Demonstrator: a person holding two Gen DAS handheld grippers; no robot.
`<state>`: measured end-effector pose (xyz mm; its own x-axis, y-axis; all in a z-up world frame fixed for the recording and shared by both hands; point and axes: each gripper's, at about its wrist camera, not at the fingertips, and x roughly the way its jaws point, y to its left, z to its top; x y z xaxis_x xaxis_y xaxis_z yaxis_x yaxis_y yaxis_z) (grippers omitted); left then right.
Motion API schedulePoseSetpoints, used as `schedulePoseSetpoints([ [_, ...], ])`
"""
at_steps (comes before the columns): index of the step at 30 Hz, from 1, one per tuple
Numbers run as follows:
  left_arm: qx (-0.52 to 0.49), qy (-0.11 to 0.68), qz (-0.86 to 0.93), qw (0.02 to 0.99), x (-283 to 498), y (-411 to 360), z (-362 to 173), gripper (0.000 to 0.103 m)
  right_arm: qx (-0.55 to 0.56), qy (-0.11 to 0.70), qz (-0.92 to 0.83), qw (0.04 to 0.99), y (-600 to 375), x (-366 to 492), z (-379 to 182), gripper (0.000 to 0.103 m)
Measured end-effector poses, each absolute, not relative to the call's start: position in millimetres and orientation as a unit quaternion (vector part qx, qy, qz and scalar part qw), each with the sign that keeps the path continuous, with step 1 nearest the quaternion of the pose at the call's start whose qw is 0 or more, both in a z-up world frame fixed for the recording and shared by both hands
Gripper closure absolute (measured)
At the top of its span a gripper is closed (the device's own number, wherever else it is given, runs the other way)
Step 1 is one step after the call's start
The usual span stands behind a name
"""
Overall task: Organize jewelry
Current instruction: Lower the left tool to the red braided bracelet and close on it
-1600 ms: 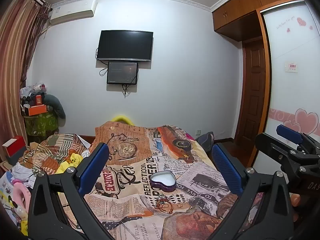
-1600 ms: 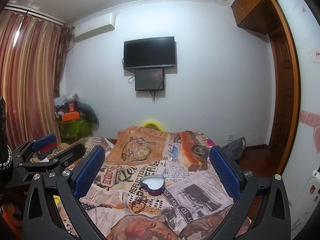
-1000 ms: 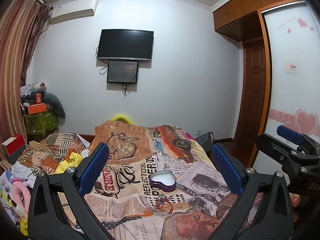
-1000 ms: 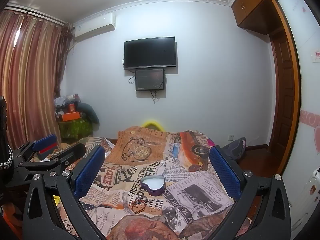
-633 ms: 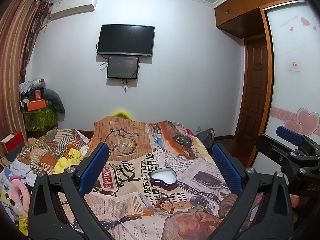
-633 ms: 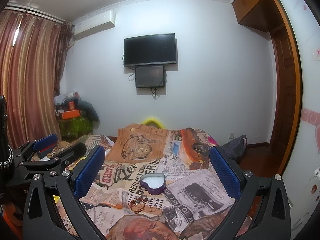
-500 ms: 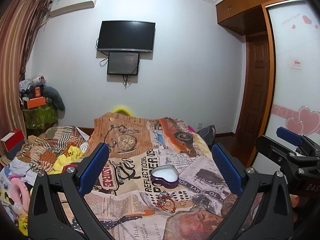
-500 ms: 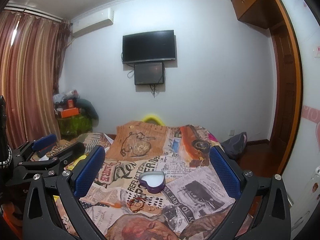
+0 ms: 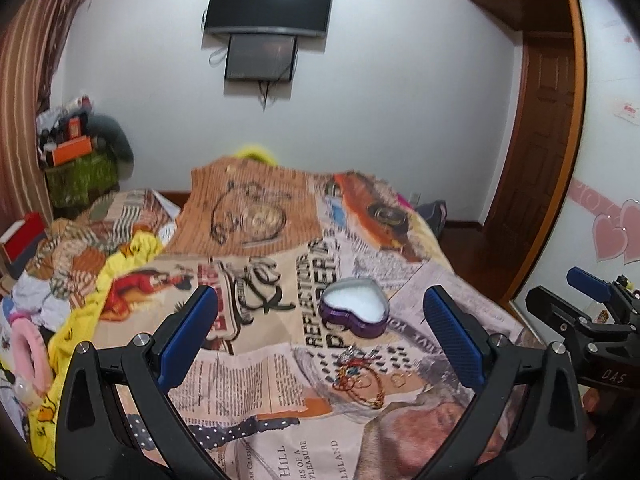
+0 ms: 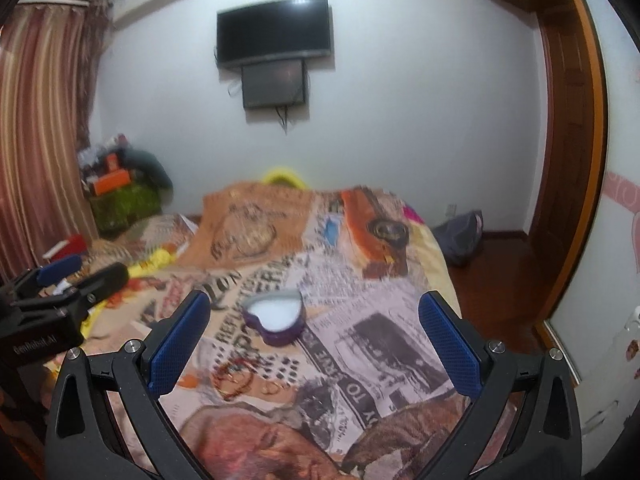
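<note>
Both cameras have dropped and pitched down toward the bed since the earlier frames: the wall TV sits higher in each view, and the heart-shaped box and the jewelry now lie larger between the fingers.

Left gripper (image 9: pixel 320 328): jaws spread wide, nothing between them. Right gripper (image 10: pixel 314 334): likewise released and empty. Neither touches the bedspread (image 9: pixel 256 384) or any item; both hover above the near end of the bed, side by side, each visible at the edge of the other's view.

Heart-shaped box (image 9: pixel 354 312): purple wall, pale lining, no lid seen, resting upright on the newsprint-patterned bedspread near mid-bed. Probably left open-topped so pieces can be dropped straight in.

Jewelry (image 9: pixel 360 380): small tangle of reddish beaded strand, thin gold chain and a few rings, lying loose on the cloth just nearer than the box, apart from it. In the right view the same heap (image 10: pixel 240 382) is blurred; individual pieces cannot be separated there.

Judgement: task barely begun, nothing in the box yet. Wide jaws suit an approach to a low, flat, tangled target. Fine chain on soft fabric will likely be hard to pinch without also catching cloth.

Clothes pile (image 9: pixel 68 264) on the left side plays no part.
</note>
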<state>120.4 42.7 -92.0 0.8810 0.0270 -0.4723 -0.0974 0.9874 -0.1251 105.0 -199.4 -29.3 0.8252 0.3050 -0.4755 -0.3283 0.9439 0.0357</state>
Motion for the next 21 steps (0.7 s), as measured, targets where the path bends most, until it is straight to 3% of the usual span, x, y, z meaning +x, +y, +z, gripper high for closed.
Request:
schedulePoseSetpoints([
  [4, -0.067, 0.278, 0.036, 0.957, 137.3, 45.2, -113.1, 0.007, -0.031, 0.282, 0.16, 0.946, -199.4, 124.1, -50.2, 0.0],
  [12, -0.066, 0.364, 0.019, 0.929, 165.2, 41.9, -163.8, 0.031, -0.053, 0.35, 0.164, 0.921, -195.4, 148.3, -92.4, 0.0],
  [16, -0.067, 0.4, 0.004, 0.914, 172.4, 37.9, -183.2, 0.035, -0.057, 0.374, 0.18, 0.908, -191.9, 152.9, -111.3, 0.0],
  [21, -0.081, 0.424, -0.031, 0.901, 177.6, 29.8, -196.6, 0.052, -0.057, 0.398, 0.207, 0.892, -185.6, 156.3, -127.5, 0.013],
])
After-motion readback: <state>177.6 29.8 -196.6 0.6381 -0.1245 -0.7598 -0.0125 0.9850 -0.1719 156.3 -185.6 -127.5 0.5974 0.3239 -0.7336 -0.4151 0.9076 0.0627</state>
